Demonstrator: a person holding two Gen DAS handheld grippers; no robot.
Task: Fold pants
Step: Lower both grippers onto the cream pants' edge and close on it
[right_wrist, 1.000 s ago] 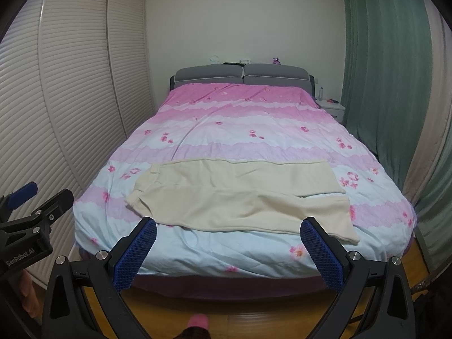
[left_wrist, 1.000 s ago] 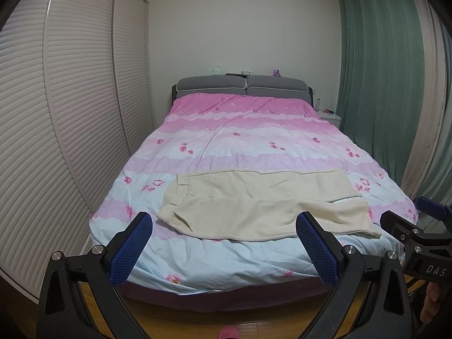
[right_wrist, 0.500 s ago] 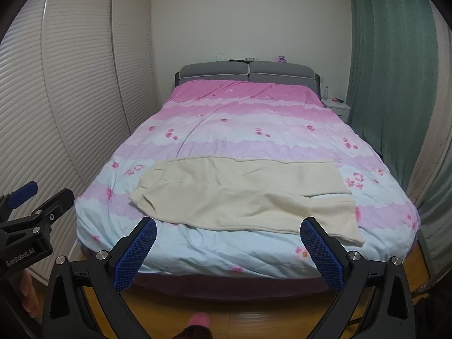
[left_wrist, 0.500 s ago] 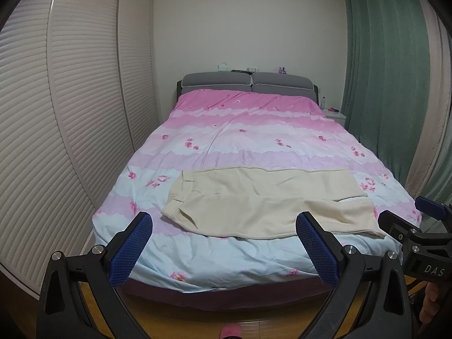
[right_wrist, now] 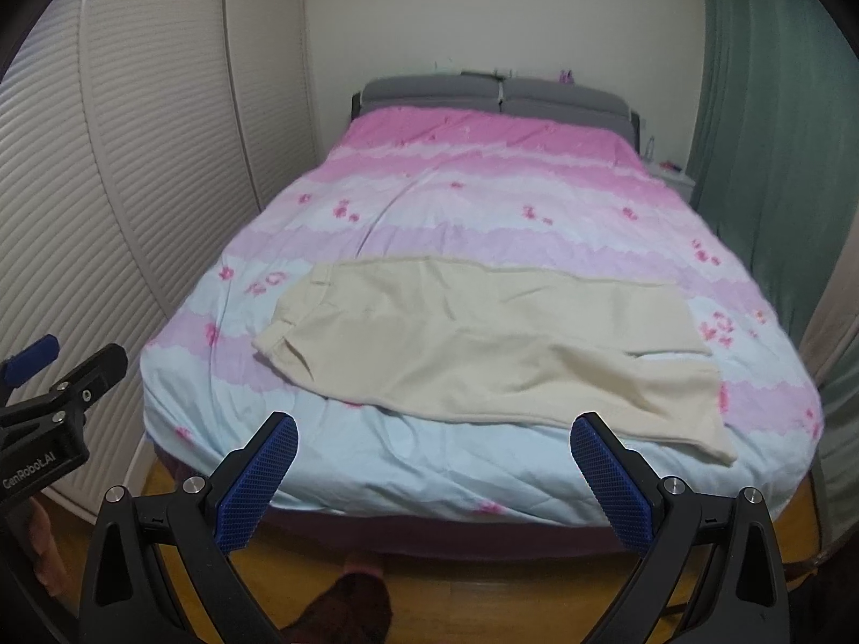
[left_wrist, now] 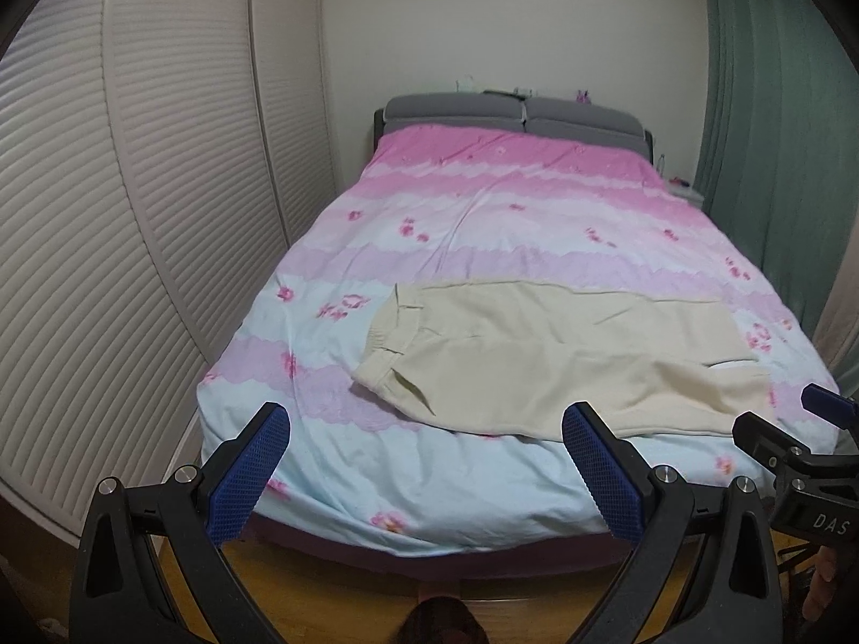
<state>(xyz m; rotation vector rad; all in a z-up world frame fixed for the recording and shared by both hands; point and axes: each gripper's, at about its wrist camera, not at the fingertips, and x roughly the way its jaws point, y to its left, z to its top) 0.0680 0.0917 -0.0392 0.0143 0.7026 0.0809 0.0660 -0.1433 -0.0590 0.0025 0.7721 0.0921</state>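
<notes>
Left wrist view: the cream pants (left_wrist: 558,359) are laid flat across the foot of the bed (left_wrist: 483,225), waistband leftward, ready for folding. The left gripper (left_wrist: 427,461) and right gripper (right_wrist: 435,461) are held spread and empty, short of the bed.

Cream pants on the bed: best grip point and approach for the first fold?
Probably the two near corners. Left gripper takes the waistband corner, right gripper the near leg hem, both coming in low from the foot of the bed. The pants lie flat, crosswise, waistband left, and both grippers are open.
</notes>
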